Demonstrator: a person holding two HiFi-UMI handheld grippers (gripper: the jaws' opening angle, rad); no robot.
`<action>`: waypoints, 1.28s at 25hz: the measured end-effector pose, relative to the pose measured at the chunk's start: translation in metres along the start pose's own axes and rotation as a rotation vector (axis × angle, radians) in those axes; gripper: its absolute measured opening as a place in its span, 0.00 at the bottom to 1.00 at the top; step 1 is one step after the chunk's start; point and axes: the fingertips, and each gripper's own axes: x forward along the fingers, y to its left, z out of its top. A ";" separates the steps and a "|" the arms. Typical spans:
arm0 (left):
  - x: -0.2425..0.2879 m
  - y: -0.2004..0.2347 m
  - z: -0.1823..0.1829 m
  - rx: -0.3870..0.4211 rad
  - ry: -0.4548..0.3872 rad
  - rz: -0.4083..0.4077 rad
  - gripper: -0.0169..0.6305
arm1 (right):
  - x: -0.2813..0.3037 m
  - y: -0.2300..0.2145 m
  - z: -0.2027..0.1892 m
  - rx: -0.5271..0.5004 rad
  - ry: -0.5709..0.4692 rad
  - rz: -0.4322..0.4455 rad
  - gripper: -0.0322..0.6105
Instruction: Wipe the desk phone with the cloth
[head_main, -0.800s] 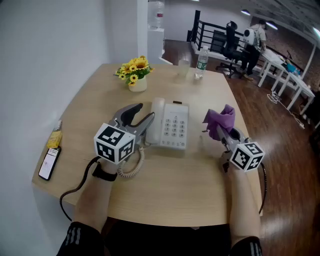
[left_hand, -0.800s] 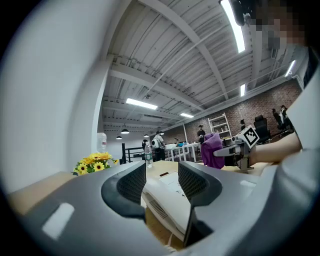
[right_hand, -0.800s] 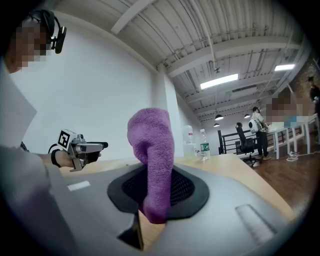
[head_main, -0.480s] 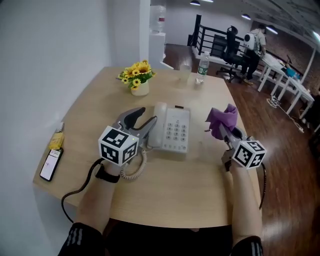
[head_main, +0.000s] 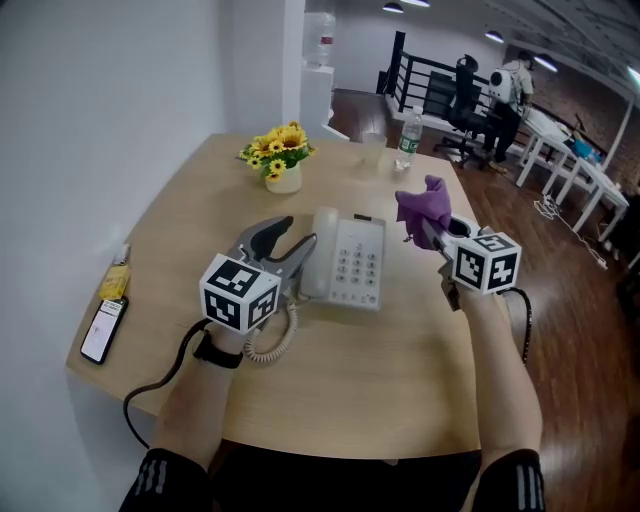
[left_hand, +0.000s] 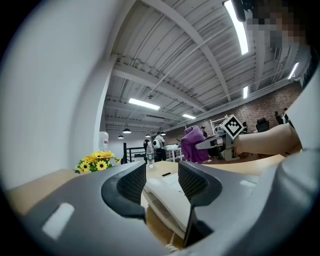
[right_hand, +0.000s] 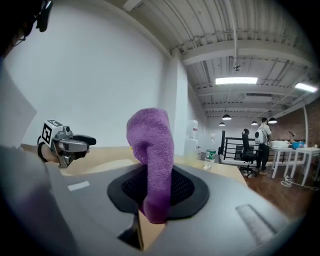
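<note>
The white desk phone (head_main: 352, 262) sits mid-table with its handset (head_main: 318, 250) in the cradle on its left side. My left gripper (head_main: 288, 243) is open right beside the handset, low over the table. In the left gripper view the handset (left_hand: 167, 194) shows past the gap of the left gripper (left_hand: 159, 181). My right gripper (head_main: 432, 234) is shut on the purple cloth (head_main: 421, 207), held up in the air just right of the phone's far corner. The cloth (right_hand: 153, 162) stands upright from the shut right gripper (right_hand: 157, 189).
A pot of yellow flowers (head_main: 279, 158), a glass (head_main: 372, 149) and a water bottle (head_main: 406, 127) stand at the table's far side. A smartphone (head_main: 99, 328) and a small yellow item (head_main: 115, 280) lie at the left edge. The coiled cord (head_main: 268, 337) lies under my left gripper.
My right gripper has risen and moved left and farther away with the cloth, closer to the phone's right side. The left gripper has hardly moved.
</note>
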 end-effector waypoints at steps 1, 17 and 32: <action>0.000 0.000 0.000 -0.001 0.000 0.001 0.33 | 0.008 0.002 0.001 -0.017 0.018 0.005 0.17; 0.000 0.007 -0.005 -0.027 0.018 0.012 0.33 | 0.121 0.048 -0.020 -0.332 0.305 0.098 0.17; 0.000 0.009 -0.006 -0.029 0.023 0.021 0.32 | 0.115 0.122 -0.064 -0.525 0.431 0.287 0.17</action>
